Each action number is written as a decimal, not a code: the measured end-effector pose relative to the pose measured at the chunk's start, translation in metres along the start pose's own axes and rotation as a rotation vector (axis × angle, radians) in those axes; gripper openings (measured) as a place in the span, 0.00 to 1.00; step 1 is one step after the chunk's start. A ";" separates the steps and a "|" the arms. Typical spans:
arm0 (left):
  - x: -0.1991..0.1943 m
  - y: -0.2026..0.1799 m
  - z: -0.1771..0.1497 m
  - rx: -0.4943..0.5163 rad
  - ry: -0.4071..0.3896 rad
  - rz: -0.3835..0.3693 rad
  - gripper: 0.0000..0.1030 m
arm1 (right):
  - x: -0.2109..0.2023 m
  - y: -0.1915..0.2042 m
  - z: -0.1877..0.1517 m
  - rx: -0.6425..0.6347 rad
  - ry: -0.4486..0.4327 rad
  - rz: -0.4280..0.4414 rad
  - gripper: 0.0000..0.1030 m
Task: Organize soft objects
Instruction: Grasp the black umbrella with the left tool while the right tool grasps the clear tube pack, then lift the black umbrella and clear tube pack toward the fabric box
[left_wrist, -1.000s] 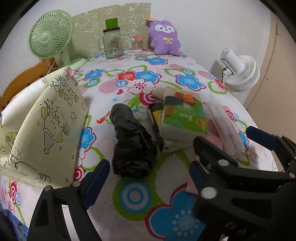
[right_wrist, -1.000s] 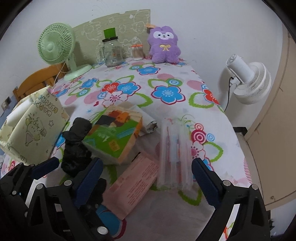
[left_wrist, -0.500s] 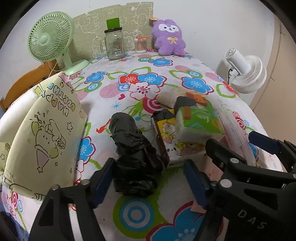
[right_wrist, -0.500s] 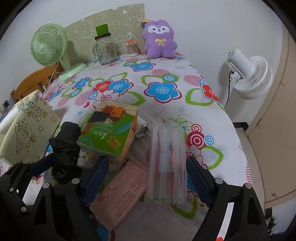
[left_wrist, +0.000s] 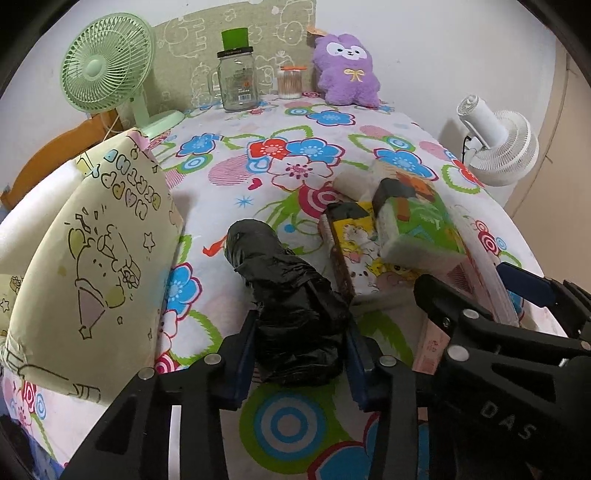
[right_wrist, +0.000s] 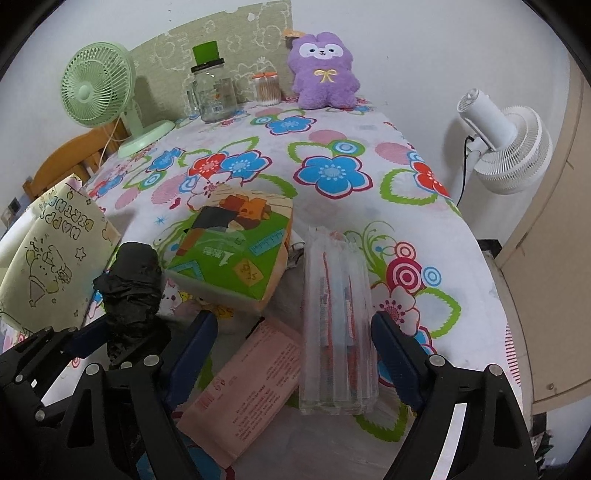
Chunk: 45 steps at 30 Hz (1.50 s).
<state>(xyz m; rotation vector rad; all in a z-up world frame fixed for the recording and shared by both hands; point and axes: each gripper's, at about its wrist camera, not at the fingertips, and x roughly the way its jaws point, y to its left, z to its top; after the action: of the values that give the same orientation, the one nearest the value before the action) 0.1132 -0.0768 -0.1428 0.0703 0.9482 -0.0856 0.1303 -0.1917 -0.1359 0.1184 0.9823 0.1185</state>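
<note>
- We see 2 evenly bright views under soft indoor light, with no harsh glare.
- Shadows are faint: a soft one lies on the cloth (left_wrist: 221, 206) beside the gift bag (left_wrist: 92, 258), another under the tissue pack (right_wrist: 236, 254).
- The black bag (left_wrist: 291, 314) shows dull highlights on its creases.
- Fisheye bending curves the wall (right_wrist: 424, 55) and table edge; dark vignette fills every corner.
- Focus is sharp, without motion blur.

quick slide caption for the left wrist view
Left tongs closing on a crumpled black plastic bag on the floral tablecloth, beside a yellow gift bag.
</note>
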 end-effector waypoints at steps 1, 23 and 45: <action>0.000 -0.001 -0.001 0.003 0.000 -0.001 0.41 | 0.001 -0.001 -0.001 0.001 0.004 0.000 0.77; -0.035 -0.012 -0.009 0.008 -0.070 -0.008 0.40 | -0.040 -0.003 -0.014 0.003 -0.062 -0.023 0.25; -0.098 -0.005 0.010 0.034 -0.194 -0.007 0.40 | -0.108 0.018 0.003 -0.025 -0.182 -0.010 0.25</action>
<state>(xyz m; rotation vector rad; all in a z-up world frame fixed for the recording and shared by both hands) 0.0635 -0.0783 -0.0573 0.0887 0.7536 -0.1136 0.0726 -0.1908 -0.0427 0.0992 0.7994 0.1089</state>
